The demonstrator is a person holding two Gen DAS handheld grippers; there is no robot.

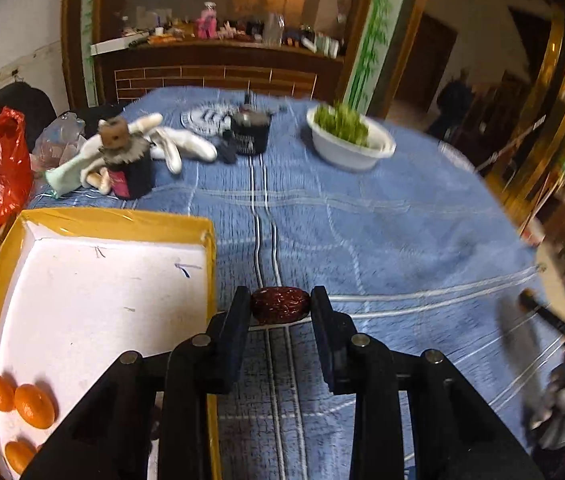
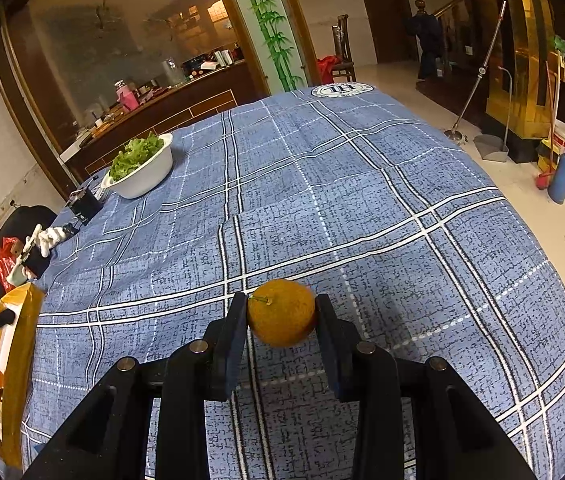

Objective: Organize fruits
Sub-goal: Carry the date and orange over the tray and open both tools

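1. A dark red date [image 1: 280, 305] is being clamped end to end between the two black fingers of the left gripper [image 1: 280, 308], with both pads pressed against its ends.
2. The date is being held just above the blue checked cloth covering the surface [image 1: 382, 240], beside the right wall of the yellow-rimmed tray [image 1: 114, 220].
3. The tray is being shown at the left edge of the surface, its white floor mostly bare.
4. Three small oranges [image 1: 34, 406] are being kept together in the tray's near left corner.
5. A whole orange [image 2: 281, 312], stem turned upward, is being gripped at its sides by the right gripper [image 2: 281, 316], the pads closed against its skin.
6. That orange is being held over the near part of the surface, well apart from the tray, which is being seen at the far left of the right wrist view.
7. A white bowl of green leaves [image 2: 142, 168] is being left toward the far left edge of the surface.
8. White gloves and small dark items [image 1: 154, 148] are being left near the far left corner, beyond the tray.
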